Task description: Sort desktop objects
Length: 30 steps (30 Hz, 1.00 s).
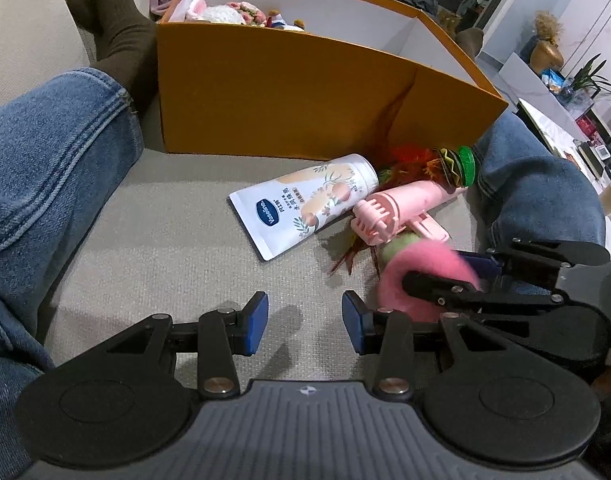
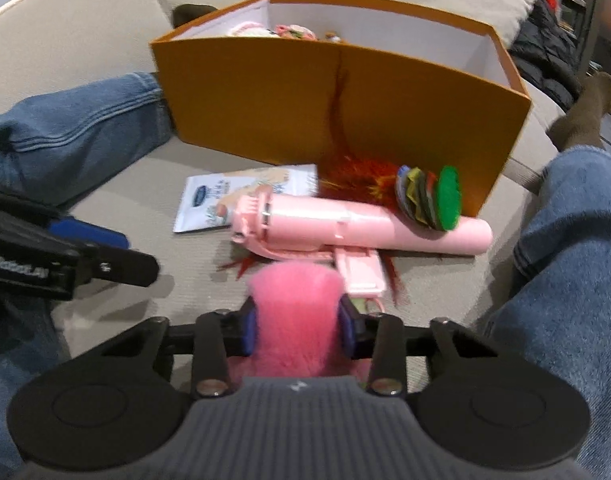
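Right gripper [image 2: 297,330]: both blue pads pressed into the sides of a pink fuzzy ball [image 2: 295,304], which bulges out above and below them; clamped on it, low over the beige sofa cushion [image 1: 177,248]. Left gripper [image 1: 304,322]: jaws apart, nothing between the pads, hovering over bare cushion just to the left of the right gripper. Directly past the ball lies a pink toy gun [image 2: 345,220], flat on the cushion, barrel pointing right in the right wrist view; a green patch shows under its grip, object not identifiable. A white Vaseline tube [image 1: 305,204] lies on its side, touching the gun's left end. Red and orange feathers [image 2: 357,180] lie behind the gun, topped by a stack of coloured discs, green outermost [image 2: 449,198], resting against the barrel. Behind all of this stands an orange cardboard box [image 1: 273,92], open-topped, white inside, with soft toys [image 1: 233,14] visible at its far left corner. The person's legs in blue jeans [image 1: 53,152] flank the work area on both sides; dark-socked feet beside the box.
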Each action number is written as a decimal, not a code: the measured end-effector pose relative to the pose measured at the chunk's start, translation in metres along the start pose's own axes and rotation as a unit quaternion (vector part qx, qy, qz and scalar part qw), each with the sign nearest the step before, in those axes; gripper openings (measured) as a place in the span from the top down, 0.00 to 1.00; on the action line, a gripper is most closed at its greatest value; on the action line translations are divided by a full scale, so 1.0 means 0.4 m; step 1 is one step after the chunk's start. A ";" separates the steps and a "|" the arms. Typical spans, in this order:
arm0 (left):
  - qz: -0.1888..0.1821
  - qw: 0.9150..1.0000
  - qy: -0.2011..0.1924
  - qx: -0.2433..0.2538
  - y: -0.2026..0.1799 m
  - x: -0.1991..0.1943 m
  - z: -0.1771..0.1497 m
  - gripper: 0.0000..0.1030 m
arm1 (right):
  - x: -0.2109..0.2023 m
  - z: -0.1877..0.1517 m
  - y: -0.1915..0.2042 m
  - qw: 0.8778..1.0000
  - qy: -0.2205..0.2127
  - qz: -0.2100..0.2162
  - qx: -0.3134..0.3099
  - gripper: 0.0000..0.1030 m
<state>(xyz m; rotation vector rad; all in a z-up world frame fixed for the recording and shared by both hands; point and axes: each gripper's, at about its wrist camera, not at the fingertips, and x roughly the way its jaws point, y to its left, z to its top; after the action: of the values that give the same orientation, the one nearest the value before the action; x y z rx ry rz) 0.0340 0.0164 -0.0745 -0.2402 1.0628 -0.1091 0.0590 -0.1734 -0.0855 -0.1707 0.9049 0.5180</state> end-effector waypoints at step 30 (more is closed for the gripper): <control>0.016 0.998 -0.046 -0.040 0.036 -0.069 0.015 0.45 | -0.038 0.067 0.078 0.994 -0.062 0.070 -0.058 0.66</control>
<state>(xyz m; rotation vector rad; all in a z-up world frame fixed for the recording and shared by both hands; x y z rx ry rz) 0.0254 0.0369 -0.0518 -0.2984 0.9803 -0.0262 0.0546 -0.1422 -0.0550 -0.1801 0.7690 0.7043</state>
